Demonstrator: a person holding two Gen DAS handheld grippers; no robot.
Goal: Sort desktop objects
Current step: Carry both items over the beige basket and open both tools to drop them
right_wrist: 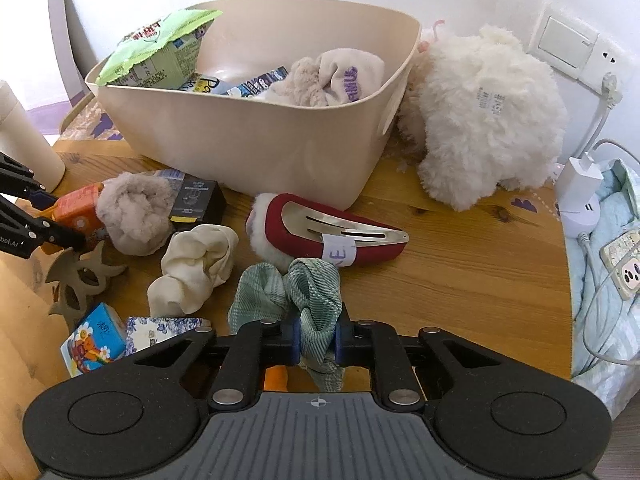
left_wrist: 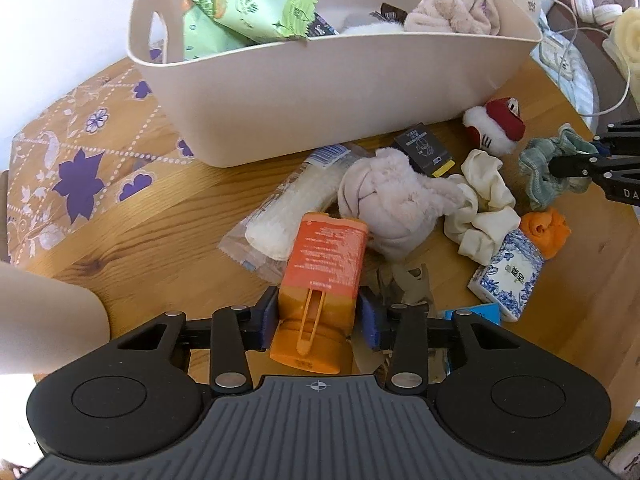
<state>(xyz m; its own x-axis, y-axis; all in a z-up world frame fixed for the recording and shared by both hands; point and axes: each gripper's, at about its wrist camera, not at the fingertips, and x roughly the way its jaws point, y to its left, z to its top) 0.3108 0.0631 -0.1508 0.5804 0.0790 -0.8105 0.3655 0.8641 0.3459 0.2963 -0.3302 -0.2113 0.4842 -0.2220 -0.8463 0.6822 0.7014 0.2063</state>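
The orange bottle's [left_wrist: 320, 276] cap end sits partly hidden behind the gripper body.

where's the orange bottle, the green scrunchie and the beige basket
orange bottle [left_wrist: 326, 256], left wrist view, label face
green scrunchie [right_wrist: 310, 288], right wrist view, middle fold
beige basket [right_wrist: 256, 132], right wrist view, front wall

both grippers look alike: the left gripper [left_wrist: 318, 322] and the right gripper [right_wrist: 316, 340] have black linkage arms with silver round rivets, blue pads on the jaws, a ribbed grey base with a small crosshair mark, two black round housings.
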